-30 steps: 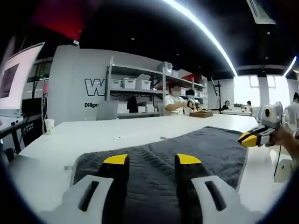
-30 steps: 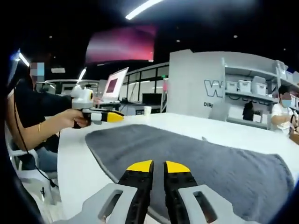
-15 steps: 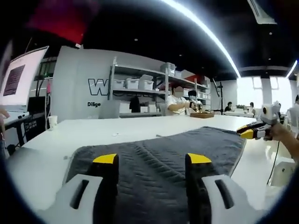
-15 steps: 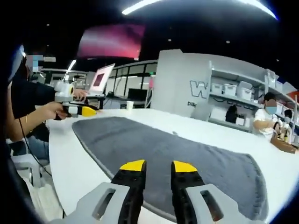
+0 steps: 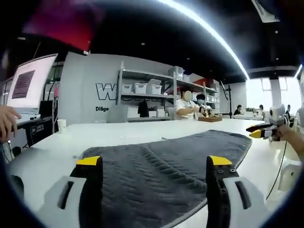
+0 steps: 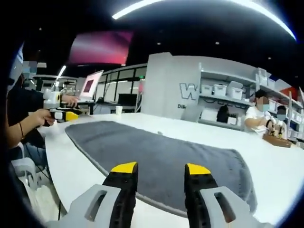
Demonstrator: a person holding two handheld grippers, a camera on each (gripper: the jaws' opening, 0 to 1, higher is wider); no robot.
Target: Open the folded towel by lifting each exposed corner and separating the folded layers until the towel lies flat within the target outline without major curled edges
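A dark grey ribbed towel (image 5: 161, 166) lies spread on the white table (image 5: 118, 133). My left gripper (image 5: 154, 161) hangs just over its near end, jaws wide apart, nothing between them. In the right gripper view the same towel (image 6: 156, 156) stretches from left to right, and my right gripper (image 6: 160, 168) stands open above its near edge. The right gripper (image 5: 263, 131) shows at the far right of the left gripper view, held in a hand beyond the towel's far end. The left gripper (image 6: 59, 114) appears at the left of the right gripper view.
A white cup (image 5: 61, 125) and a monitor (image 5: 28, 85) stand at the table's left. Shelves with white bins (image 5: 142, 88) line the back wall, with seated people (image 5: 187, 105) beside them. A small object (image 5: 164, 138) lies on the table past the towel.
Both grippers have opened wider, the left most of all. The right gripper's view has swung so more of the towel's right end shows.
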